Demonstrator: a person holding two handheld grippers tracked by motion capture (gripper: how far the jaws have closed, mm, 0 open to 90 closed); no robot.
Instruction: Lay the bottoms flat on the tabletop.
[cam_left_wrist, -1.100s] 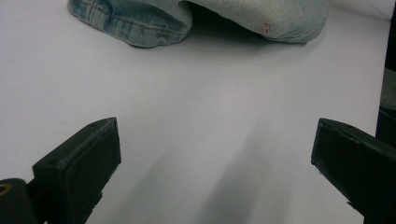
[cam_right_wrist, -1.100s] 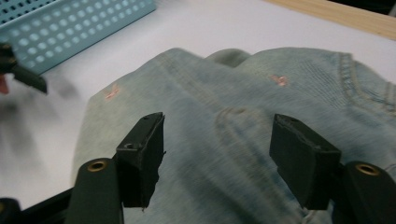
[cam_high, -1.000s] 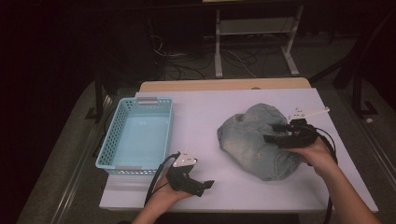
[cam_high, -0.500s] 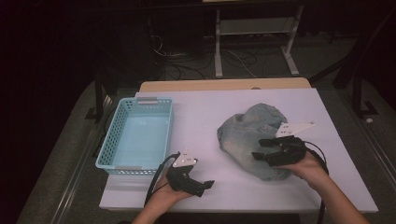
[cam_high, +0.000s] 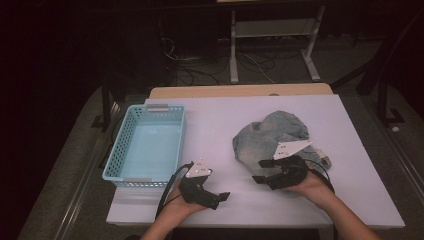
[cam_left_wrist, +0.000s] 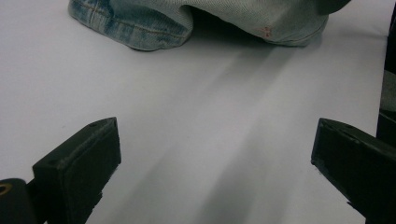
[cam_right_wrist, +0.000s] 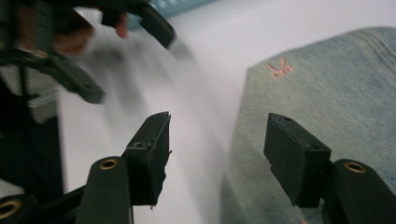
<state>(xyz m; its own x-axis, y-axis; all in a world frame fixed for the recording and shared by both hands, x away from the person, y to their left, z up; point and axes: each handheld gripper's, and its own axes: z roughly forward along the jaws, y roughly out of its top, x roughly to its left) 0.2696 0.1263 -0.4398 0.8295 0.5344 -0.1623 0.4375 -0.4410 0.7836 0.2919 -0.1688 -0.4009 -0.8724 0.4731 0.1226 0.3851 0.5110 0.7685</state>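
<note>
We see two claws, one in each hand. The right claw (cam_high: 260, 178) hangs low over the near edge of the jeans (cam_high: 270, 140). Its jaws stand about half open and have just been closing a little. One jaw is over the jeans and the other is over the bare white table (cam_high: 220, 125). Nothing is pinched between them, and we cannot tell if they touch the cloth.

There is one pair of jeans. It lies in a crumpled heap, right under this claw and stretching away behind it. In the right gripper view we see a small pink mark (cam_right_wrist: 280, 69) sewn on the cloth, just ahead of the jaws.

The left claw (cam_high: 222, 197) sits near the front edge of the table, well apart from the right one. Its jaws are wide open and hold nothing. In the left gripper view bare table lies between them, with the jeans farther ahead.

There is one blue basket (cam_high: 120, 150). It stands just behind the left claw, off to its left side.
</note>
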